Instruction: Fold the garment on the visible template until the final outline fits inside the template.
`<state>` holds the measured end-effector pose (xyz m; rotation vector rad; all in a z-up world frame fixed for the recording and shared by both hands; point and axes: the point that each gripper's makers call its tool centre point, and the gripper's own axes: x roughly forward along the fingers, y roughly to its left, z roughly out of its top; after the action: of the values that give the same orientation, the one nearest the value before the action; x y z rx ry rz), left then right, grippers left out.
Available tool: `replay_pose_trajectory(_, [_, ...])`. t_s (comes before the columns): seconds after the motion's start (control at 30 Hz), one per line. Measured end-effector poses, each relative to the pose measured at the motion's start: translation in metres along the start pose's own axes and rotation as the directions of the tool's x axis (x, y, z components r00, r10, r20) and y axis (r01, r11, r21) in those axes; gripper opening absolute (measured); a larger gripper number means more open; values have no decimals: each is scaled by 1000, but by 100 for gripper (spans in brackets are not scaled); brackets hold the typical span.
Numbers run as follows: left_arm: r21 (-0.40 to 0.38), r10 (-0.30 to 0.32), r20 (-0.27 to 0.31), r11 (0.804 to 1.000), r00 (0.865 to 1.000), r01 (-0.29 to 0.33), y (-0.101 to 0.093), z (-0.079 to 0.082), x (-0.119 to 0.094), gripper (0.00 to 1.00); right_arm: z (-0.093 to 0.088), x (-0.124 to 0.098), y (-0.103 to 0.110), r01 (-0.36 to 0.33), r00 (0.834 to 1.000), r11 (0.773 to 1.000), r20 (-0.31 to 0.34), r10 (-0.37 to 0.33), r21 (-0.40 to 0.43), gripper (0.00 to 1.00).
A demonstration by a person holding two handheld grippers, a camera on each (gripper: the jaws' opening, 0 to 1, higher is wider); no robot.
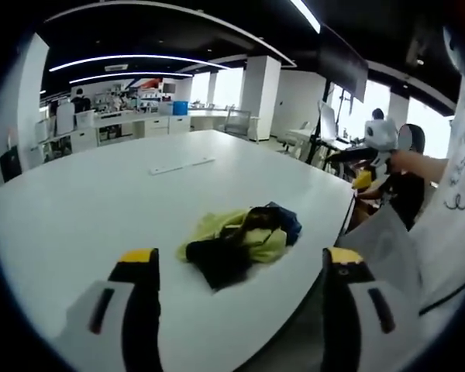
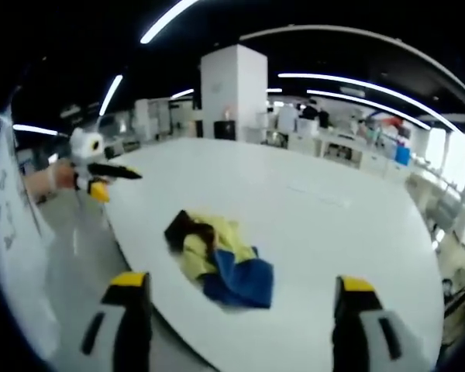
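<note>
Jaws of the left gripper (image 1: 240, 267) stand wide apart with nothing between them, their yellow-tipped black fingers (image 1: 139, 260) hanging above the near edge of a big white table (image 1: 101, 201). Just beyond the tips, near that edge, lies the garment (image 1: 240, 240), a crumpled heap of yellow, black and blue cloth, touching neither finger. Farther across the tabletop a thin white strip (image 1: 181, 165) lies flat, well apart from the heap. At the right of the left gripper view, a person's hand holds the other gripper off the table's right edge, beside a white sheet with dark line drawings.

The right gripper (image 2: 240, 291) is likewise spread open and empty, its tips over the table (image 2: 310, 201) edge. In the right gripper view the garment (image 2: 221, 260) sits between and beyond the jaws, black part to the far left, yellow in the middle, blue nearest right. The left gripper shows at the left of that view, held in a hand off the table's edge. No template outline can be made out on the tabletop. Beyond the table stand white columns, desks and ceiling light strips.
</note>
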<state>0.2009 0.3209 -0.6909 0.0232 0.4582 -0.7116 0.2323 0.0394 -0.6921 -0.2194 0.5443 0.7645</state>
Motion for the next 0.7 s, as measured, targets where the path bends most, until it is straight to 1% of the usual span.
replay_pose_trajectory(0.03, [3, -5, -6, 1000, 1000, 5, -1, -2, 3, 82, 0, 4, 1, -4, 1000, 1000, -5, 4, -14, 99])
replay_pose_trajectory(0.1, [20, -9, -16, 1000, 1000, 10, 1, -6, 9, 79, 1, 9, 3, -24, 1000, 999, -15, 24, -39, 92])
replay_pose_trajectory(0.13, [28, -12, -24, 1000, 1000, 12, 2, -9, 11, 77, 2, 11, 3, -26, 1000, 999, -16, 25, -37, 90])
replay_pose_trajectory(0.2, [35, -11, -36, 999, 999, 13, 4, -12, 18, 74, 4, 17, 1, -36, 999, 999, -15, 35, -36, 90])
replay_pose_trajectory(0.27, [43, -14, -41, 999, 999, 16, 5, -13, 25, 72, 4, 22, 0, -48, 999, 998, -22, 47, -46, 87])
replay_pose_trajectory(0.3, [46, -19, -45, 999, 999, 21, 1, -10, 29, 70, 4, 24, 0, -51, 998, 997, -25, 50, -51, 86])
replay_pose_trajectory(0.47, [43, -32, -54, 999, 998, 34, 3, -17, 46, 55, -4, 38, -4, -71, 996, 994, -67, 65, -84, 77])
replay_pose_trajectory(0.53, [48, -41, -73, 998, 996, 45, 0, -22, 55, 50, -6, 43, -2, -82, 994, 993, -74, 76, -87, 75])
replay_pose_trajectory(0.6, [41, -48, -102, 998, 994, 52, 1, -31, 63, 47, -11, 48, 0, -92, 991, 992, -102, 82, -89, 68])
replay_pose_trajectory(0.63, [35, -51, -102, 998, 993, 55, 8, -38, 65, 46, -14, 50, 2, -99, 990, 990, -109, 87, -103, 64])
replay_pose_trajectory(0.67, [27, -64, -108, 997, 992, 67, 8, -42, 69, 44, -16, 53, 3, -106, 989, 988, -116, 93, -114, 57])
replay_pose_trajectory(0.7, [19, -69, -110, 997, 991, 72, 7, -44, 72, 40, -18, 56, 5, -113, 987, 988, -126, 100, -106, 53])
